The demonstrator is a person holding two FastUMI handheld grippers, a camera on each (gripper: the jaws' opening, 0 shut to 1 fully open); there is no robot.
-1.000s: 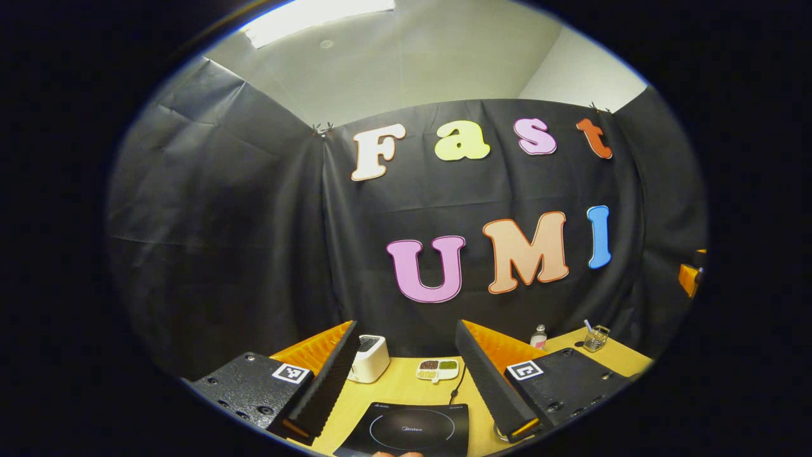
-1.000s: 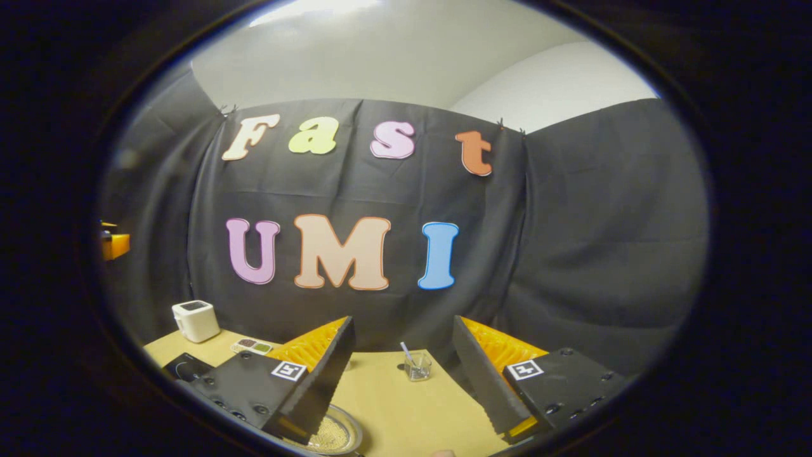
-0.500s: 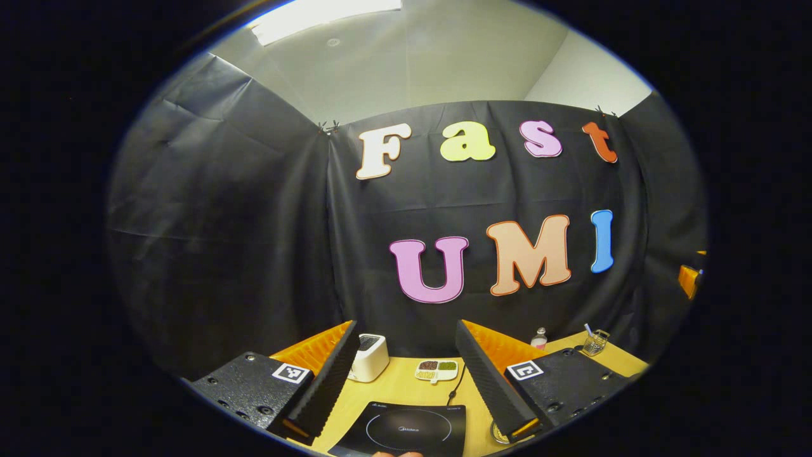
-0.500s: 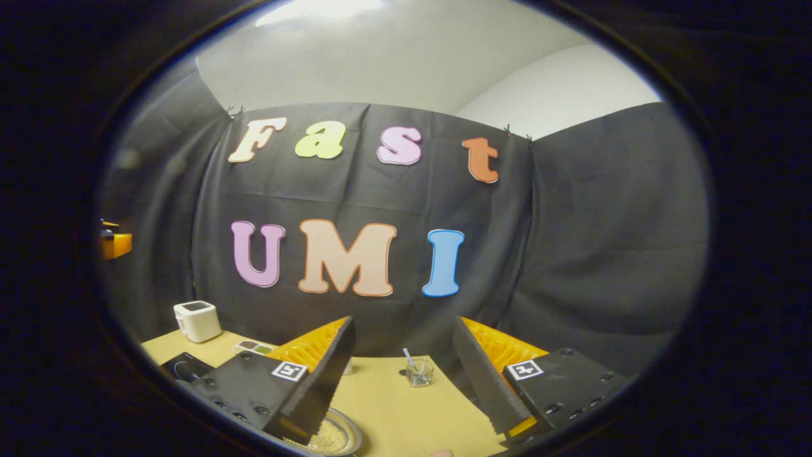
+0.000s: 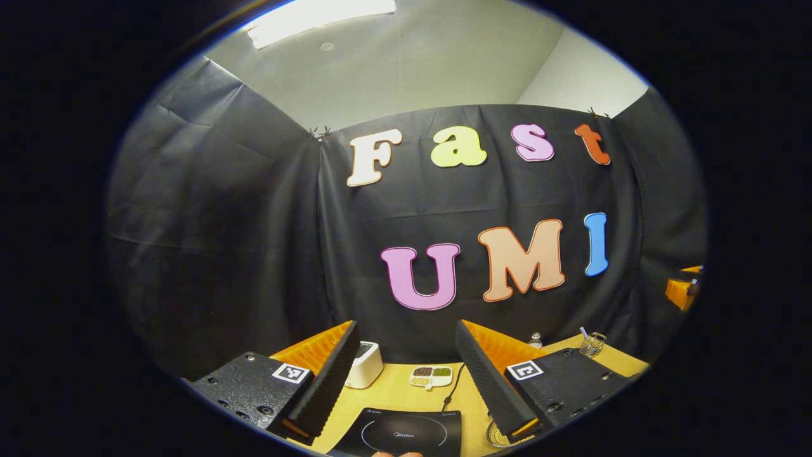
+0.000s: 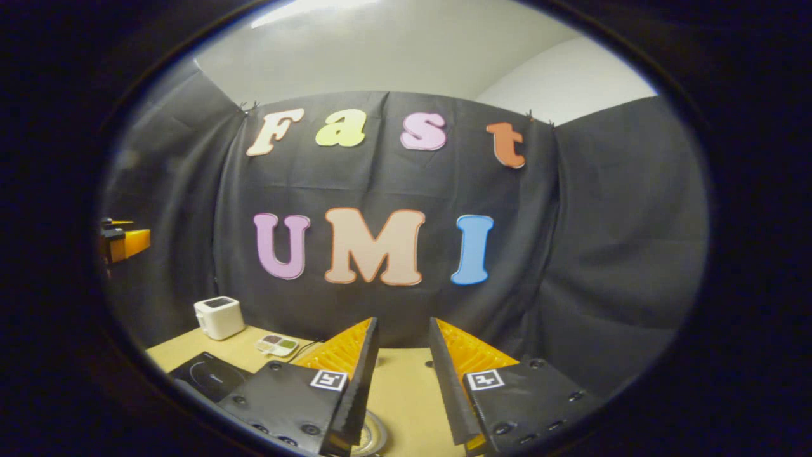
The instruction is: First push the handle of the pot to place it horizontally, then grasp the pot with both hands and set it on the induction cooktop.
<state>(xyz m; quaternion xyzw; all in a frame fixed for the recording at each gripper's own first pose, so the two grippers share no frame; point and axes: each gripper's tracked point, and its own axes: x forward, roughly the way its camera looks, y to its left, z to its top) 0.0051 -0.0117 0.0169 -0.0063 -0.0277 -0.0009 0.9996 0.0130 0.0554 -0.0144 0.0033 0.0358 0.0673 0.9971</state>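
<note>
The black induction cooktop lies on the wooden table just beyond my left gripper, whose fingers stand wide open with nothing between them. A sliver of the metal pot's rim shows behind that gripper's right finger. In the right gripper view the pot's rim peeks out low between the fingers. My right gripper is above it with a narrow gap, holding nothing. The cooktop lies far to the left there. The pot's handle is hidden.
A white toaster and a small compartment dish stand at the table's back. A glass cup and a small bottle are at the back right. The other gripper shows at the left edge.
The right gripper's fingers have drawn much closer together and its view has turned, so the glass cup is now hidden. The left gripper has shifted only slightly.
</note>
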